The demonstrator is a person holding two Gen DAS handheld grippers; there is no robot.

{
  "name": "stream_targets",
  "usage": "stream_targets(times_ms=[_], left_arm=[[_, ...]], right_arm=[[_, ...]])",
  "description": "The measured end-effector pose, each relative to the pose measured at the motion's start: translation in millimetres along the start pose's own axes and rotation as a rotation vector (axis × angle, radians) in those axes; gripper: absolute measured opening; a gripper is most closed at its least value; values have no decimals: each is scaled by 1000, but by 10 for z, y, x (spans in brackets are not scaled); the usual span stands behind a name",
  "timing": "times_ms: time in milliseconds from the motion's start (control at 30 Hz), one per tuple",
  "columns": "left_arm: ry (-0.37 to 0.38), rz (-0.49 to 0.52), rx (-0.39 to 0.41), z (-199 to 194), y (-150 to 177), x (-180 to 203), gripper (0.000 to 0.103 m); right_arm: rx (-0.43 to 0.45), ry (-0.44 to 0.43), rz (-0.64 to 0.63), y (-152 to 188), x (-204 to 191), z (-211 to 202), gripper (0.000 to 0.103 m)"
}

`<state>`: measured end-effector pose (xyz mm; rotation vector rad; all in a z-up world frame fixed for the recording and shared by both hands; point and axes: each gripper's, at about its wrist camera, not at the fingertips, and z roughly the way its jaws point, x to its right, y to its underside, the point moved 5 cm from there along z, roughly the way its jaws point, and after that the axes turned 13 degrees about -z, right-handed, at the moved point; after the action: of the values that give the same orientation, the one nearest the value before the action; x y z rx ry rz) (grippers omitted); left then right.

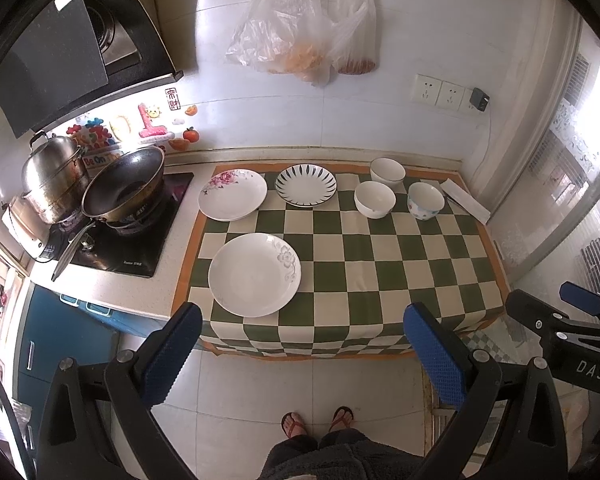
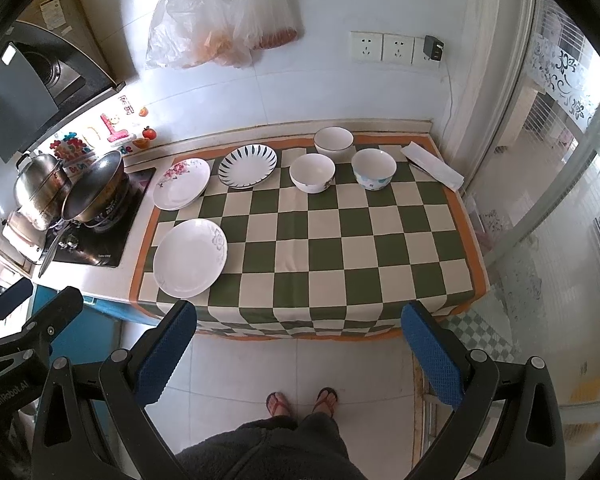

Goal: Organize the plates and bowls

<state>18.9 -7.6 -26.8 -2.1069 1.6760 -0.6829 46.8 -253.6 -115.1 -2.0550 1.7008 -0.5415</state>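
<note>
left wrist view: left tongs (image 1: 298, 354) spread, empty; right tongs (image 2: 298, 350) likewise. near plate (image 1: 255, 274) lies just ahead-left on the bench (image 1: 380, 280), nearer the left tongs; bowls (image 1: 375, 199) far right.

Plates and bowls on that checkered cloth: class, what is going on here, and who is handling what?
A person stands at the counter holding a left gripper and a right gripper, both open and empty, back from the checkered cloth. Nothing is being handled yet. Three plates lie apart on the cloth's left: a grey-flower plate, a pink-flower plate and a striped plate. Three bowls stand separately at the back right. No stacking has begun.
</note>
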Motion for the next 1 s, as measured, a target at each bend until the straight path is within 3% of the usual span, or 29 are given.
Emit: stream_targets(times_ms=[767, 900, 1000], left_arm=[[-9, -11, 26, 93, 44, -60, 103], [-97, -32, 118, 327, 32, -214, 103], [-179, -67, 144, 682, 61, -435, 103]], right_arm=[[20, -17, 10, 7, -14, 55, 103], [146, -57, -16, -21, -79, 176, 103], [158, -48, -68, -17, -159, 489, 103]])
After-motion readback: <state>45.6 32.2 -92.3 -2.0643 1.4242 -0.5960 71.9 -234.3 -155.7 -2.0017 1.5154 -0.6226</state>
